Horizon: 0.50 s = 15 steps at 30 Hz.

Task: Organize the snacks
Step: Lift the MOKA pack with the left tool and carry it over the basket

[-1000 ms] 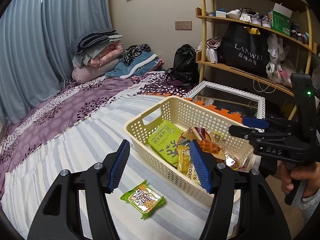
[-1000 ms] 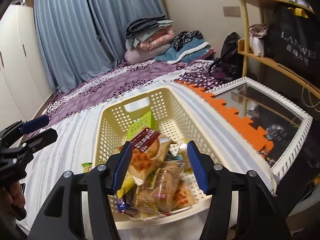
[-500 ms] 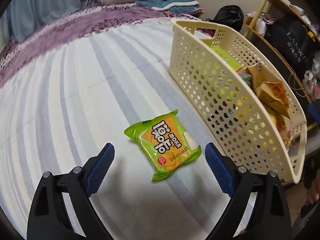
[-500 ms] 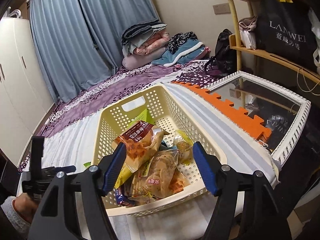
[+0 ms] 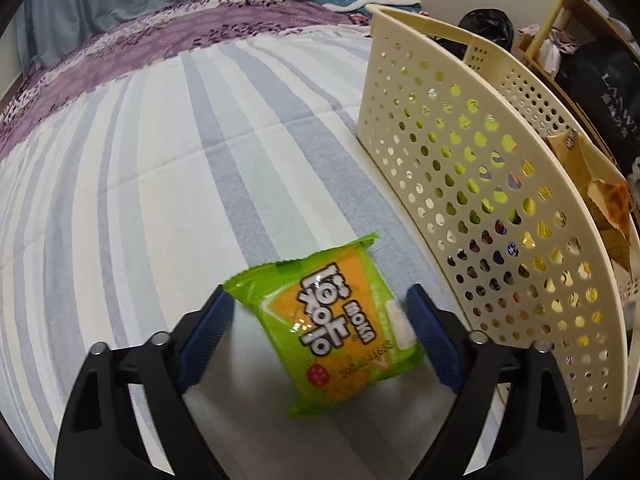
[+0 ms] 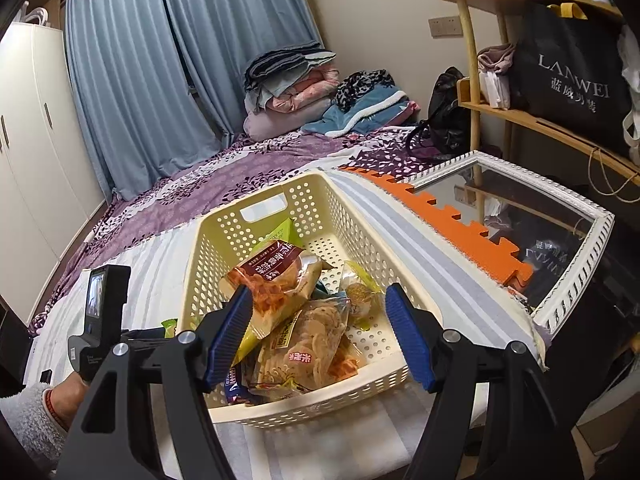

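Centrally, striped bedspread (image 5: 160, 160), then cream perforated basket (image 5: 480, 184) along right of frame. Lower centre: green snack packet (image 5: 336, 328) lying flat between wide-open left gripper (image 5: 316, 336), pads near but seemingly not pinching. Best closed squarely across packet. Right gripper (image 6: 320, 336) open, empty, above basket.

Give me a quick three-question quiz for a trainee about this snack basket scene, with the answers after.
1. True or false: the green snack packet lies between the left gripper fingers.
2. Where does the cream basket stand relative to that packet: A) right, B) left, C) underneath?
3. Fill in: the right gripper, holding nothing, is ____.

Key: 1 true; 2 A; 3 open
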{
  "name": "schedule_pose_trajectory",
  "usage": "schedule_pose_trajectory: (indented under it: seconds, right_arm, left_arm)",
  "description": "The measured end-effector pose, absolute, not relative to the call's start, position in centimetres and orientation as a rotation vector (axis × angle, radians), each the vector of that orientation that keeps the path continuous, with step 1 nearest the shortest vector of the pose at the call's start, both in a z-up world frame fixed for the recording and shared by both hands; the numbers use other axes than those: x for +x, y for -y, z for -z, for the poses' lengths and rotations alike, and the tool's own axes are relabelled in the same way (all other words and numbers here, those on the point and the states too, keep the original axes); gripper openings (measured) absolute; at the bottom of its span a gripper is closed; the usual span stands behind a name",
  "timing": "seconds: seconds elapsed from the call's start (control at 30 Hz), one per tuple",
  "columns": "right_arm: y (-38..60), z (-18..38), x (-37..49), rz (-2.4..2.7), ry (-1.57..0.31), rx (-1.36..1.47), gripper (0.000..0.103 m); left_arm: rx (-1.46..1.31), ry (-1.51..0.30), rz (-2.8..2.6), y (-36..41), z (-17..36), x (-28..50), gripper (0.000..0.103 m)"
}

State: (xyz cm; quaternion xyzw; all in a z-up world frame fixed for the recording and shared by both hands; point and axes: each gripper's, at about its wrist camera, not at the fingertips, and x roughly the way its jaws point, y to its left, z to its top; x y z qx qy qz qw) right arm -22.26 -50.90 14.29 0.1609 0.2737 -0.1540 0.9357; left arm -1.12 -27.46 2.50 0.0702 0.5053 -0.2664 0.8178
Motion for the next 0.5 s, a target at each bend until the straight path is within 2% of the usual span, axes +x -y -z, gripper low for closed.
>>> schedule_pose_trajectory:
  seconds: [0.03, 0.13, 0.5]
  right_arm:
    - [50.9, -14.3, -22.3, 0.316, -0.559, 0.328, 0.069]
    - [51.1, -14.2, -22.4, 0.316, -0.561, 0.332, 0.069]
    - [51.5, -14.1, -22.6, 0.324, -0.555, 0.348, 0.069]
  left_arm:
    - [0.155, -1.071, 0.576, 27.5, -2.6, -1.2, 0.075]
    - [0.168, -1.060, 0.599, 27.3, -3.0, -1.6, 0.070]
    - [0.168, -0.900, 0.619, 25.9, -9.5, -2.7, 0.068]
